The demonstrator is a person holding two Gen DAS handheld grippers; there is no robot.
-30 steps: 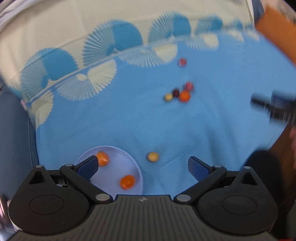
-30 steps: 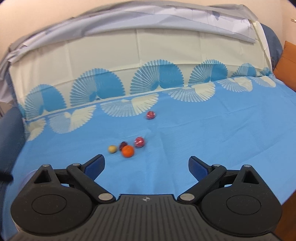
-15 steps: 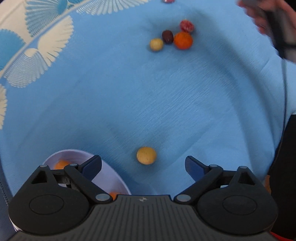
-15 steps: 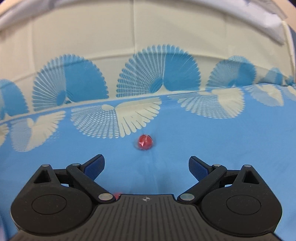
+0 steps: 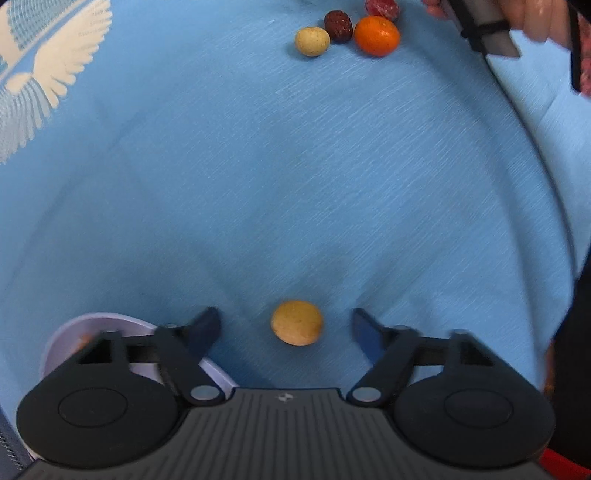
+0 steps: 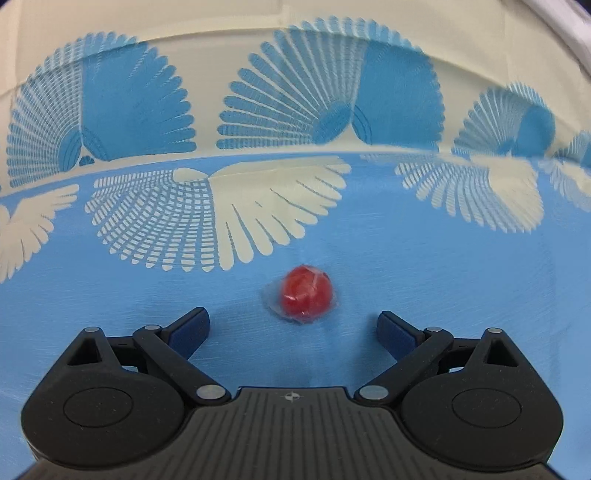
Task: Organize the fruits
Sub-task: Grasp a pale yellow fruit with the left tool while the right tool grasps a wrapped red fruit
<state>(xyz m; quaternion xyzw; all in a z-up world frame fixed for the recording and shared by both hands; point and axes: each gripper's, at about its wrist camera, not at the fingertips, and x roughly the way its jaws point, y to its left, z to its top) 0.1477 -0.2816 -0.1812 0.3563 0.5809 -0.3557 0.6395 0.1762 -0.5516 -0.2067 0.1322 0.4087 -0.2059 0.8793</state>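
Note:
A small yellow-brown round fruit (image 5: 296,322) lies on the blue cloth between the fingers of my left gripper (image 5: 286,325), which points down; its jaws are closing and do not touch the fruit. A pale lilac bowl (image 5: 70,328) sits at the lower left, mostly hidden behind the gripper. In the right wrist view a red fruit in clear wrap (image 6: 305,294) lies just ahead of my right gripper (image 6: 293,326); its jaws are closing slightly, wide apart, nothing between them.
At the top of the left wrist view lie a pale yellow fruit (image 5: 312,41), a dark red fruit (image 5: 338,26), an orange (image 5: 376,36) and a red fruit (image 5: 381,6). A hand holding the other gripper (image 5: 491,29) shows top right. The cloth's cream fan-patterned border (image 6: 258,110) rises behind.
My left gripper sank toward the yellow-brown fruit and its fingers have narrowed around it. My right gripper moved past the fruit cluster and came down close to the wrapped red fruit.

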